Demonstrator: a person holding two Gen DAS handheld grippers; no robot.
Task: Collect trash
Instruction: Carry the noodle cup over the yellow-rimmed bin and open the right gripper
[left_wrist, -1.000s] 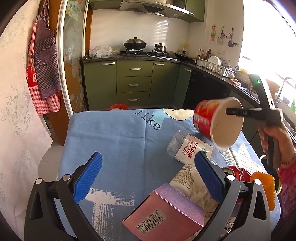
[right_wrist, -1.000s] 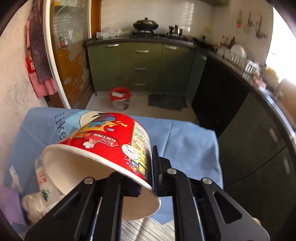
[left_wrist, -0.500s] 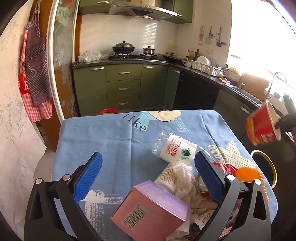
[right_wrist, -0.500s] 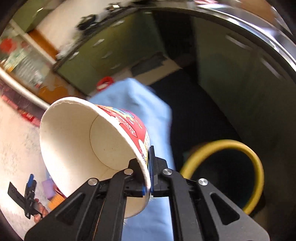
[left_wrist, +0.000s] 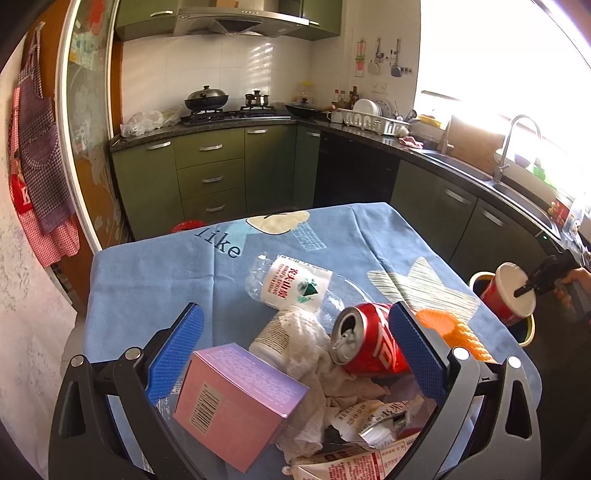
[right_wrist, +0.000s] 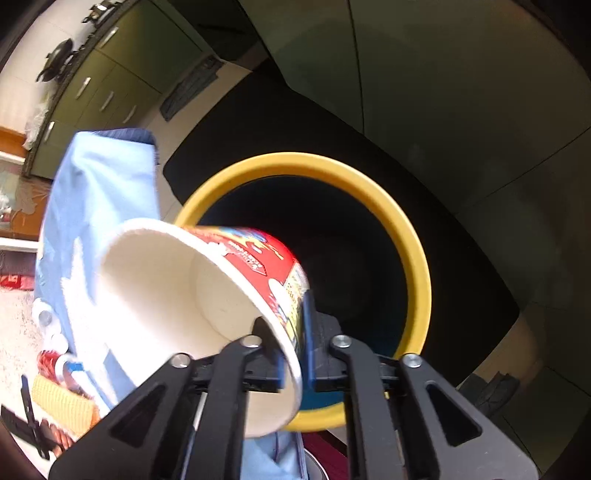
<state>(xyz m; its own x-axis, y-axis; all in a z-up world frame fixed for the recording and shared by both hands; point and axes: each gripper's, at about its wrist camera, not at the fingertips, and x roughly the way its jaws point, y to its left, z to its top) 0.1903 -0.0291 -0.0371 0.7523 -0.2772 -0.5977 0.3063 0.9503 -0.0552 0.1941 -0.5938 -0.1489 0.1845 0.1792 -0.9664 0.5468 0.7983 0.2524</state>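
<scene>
Over the yellow-rimmed bin (right_wrist: 413, 236) | right gripper (right_wrist: 295, 369): jaws just eased apart, rim of red noodle cup (right_wrist: 207, 280) between them, cup at 9 o'clock | left gripper (left_wrist: 295, 354): spread wide above cola can (left_wrist: 369, 343), holding nothing

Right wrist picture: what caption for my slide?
Right gripper opening around a red noodle cup tipped over the yellow-rimmed bin.

My left camera looks across the cluttered surface (left_wrist: 155, 280); my right stares down, close, into the bin (right_wrist: 413, 258); both see the cup (left_wrist: 511, 295)
</scene>
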